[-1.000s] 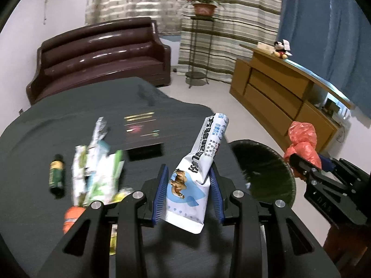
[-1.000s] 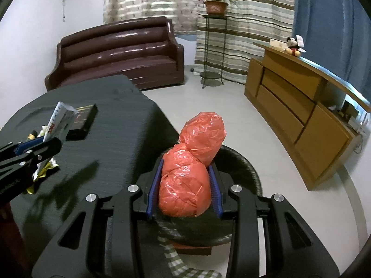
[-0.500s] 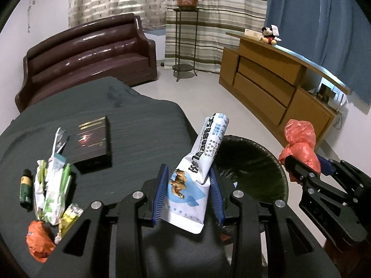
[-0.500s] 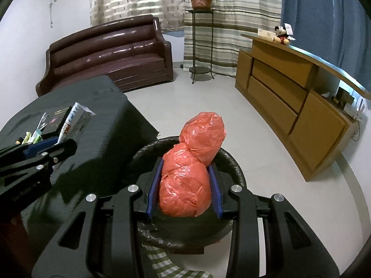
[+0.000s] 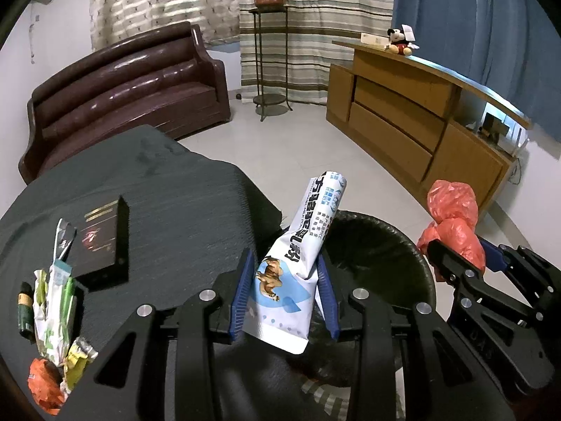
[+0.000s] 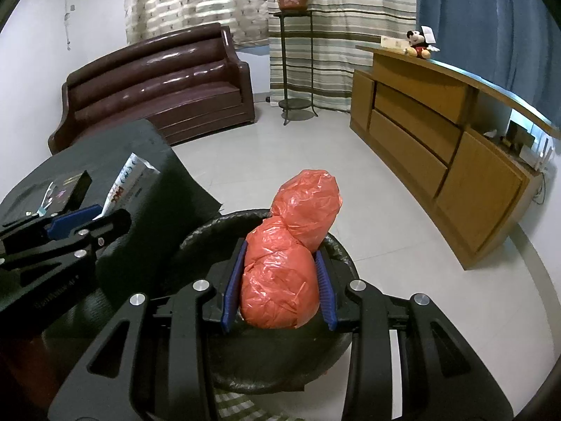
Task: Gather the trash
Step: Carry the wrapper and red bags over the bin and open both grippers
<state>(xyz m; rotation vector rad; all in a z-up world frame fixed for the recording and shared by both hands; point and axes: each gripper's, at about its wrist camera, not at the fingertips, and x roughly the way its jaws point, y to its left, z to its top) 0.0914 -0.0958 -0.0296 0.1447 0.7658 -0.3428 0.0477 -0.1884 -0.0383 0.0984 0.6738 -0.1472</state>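
Trash run, mid-carry: the orange plastic bag (image 6: 280, 280), knotted into two lobes, sits clamped between the right gripper (image 6: 278, 280) jaws, lower lobe pinched, upper lobe poking out ahead of them, directly over the black-lined bin (image 6: 336, 245). It looks light, soft and crinkly, likely to squash rather than slip; the pinch across the fat lower lobe seems the safest hold. To the left, the left gripper (image 5: 284, 291) jaws are closed on a white powder pouch (image 5: 298, 256), held approx. at its lower third, the rolled top sticking up and forward toward the bin rim (image 5: 424, 266). The pouch appears near-empty, floppy and slick-surfaced, so a hold low on the flat part should keep it steady. Behind and left of those jaws, more wrappers (image 5: 56, 301), a small bottle (image 5: 25, 308) and a dark box (image 5: 103, 238) lie on the black-clothed surface (image 5: 182, 217).
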